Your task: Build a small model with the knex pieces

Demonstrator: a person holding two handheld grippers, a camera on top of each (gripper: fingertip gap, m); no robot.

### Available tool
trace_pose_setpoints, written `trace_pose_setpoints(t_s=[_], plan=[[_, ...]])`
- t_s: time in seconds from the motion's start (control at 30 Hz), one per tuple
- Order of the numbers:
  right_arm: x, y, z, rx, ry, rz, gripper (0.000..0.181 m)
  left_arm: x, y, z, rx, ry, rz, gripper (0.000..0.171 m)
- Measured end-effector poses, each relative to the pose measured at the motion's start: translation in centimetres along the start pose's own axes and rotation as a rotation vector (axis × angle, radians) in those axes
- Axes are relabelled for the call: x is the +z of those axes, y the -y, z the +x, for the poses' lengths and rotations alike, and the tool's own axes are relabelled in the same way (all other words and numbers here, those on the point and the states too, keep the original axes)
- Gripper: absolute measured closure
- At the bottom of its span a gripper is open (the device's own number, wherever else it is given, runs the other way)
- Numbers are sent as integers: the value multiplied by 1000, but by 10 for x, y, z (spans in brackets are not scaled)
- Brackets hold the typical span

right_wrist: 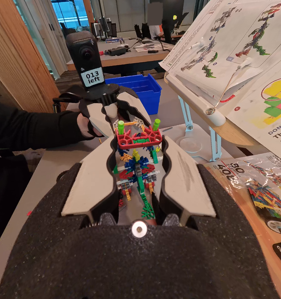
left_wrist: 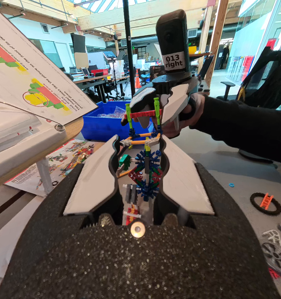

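A colourful rod-and-connector toy model (left_wrist: 146,169) is held between both grippers above the grey table; it also shows in the right wrist view (right_wrist: 136,171). My left gripper (left_wrist: 139,140) is shut on the model's end, which has grey connectors and orange rods (left_wrist: 137,142). My right gripper (right_wrist: 139,140) is shut on the red panel (right_wrist: 139,140) at the other end, which carries two lime green rods (right_wrist: 120,127). The two grippers face each other. The right gripper (left_wrist: 144,119) shows beyond the model in the left wrist view. The left gripper (right_wrist: 128,127) shows beyond it in the right wrist view.
A blue bin (left_wrist: 104,124) stands behind the model. A tilted book stand with instruction sheets (right_wrist: 217,64) is beside it. A bagged booklet (right_wrist: 258,194) lies under the stand. A black tyre ring with an orange piece (left_wrist: 265,203), a small blue ring (left_wrist: 231,185) and wheels (left_wrist: 276,257) lie on the table. Only a small space, under 4 cm, lies between the two pairs of fingers.
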State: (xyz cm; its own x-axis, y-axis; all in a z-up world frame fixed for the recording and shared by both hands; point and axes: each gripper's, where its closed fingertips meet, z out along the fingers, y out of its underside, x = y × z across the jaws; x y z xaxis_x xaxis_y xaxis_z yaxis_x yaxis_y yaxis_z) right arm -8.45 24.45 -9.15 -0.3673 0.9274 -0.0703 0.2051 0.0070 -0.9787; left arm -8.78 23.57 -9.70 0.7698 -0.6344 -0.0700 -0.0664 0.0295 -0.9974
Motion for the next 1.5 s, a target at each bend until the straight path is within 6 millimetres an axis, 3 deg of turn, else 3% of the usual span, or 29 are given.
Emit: trace_pose_setpoints(t_s=[0.33, 0.53, 0.8, 0.97, 1.13, 1.27, 1.5], plan=[[1, -10, -3, -69, 85, -2, 128, -2, -6, 5, 210, 118, -66, 126], [-4, 2, -5, -114, 104, 9, 128, 0, 5, 7, 241, 162, -24, 125], [-1, -4, 2, -87, 141, 8, 128, 4, -10, 2, 243, 183, -66, 127], [-2, -4, 0, -88, 155, 22, 129, 3, -9, 4, 240, 173, -66, 125], [-2, -5, 2, -90, 143, 31, 129, -5, -10, 0, 159, 136, -60, 104], [-2, -3, -1, -93, 150, 41, 129, -11, -13, -5, 79, 87, -68, 113], [1, -5, -3, -110, 143, 17, 129, -2, -21, 3, 5, 23, -70, 119]])
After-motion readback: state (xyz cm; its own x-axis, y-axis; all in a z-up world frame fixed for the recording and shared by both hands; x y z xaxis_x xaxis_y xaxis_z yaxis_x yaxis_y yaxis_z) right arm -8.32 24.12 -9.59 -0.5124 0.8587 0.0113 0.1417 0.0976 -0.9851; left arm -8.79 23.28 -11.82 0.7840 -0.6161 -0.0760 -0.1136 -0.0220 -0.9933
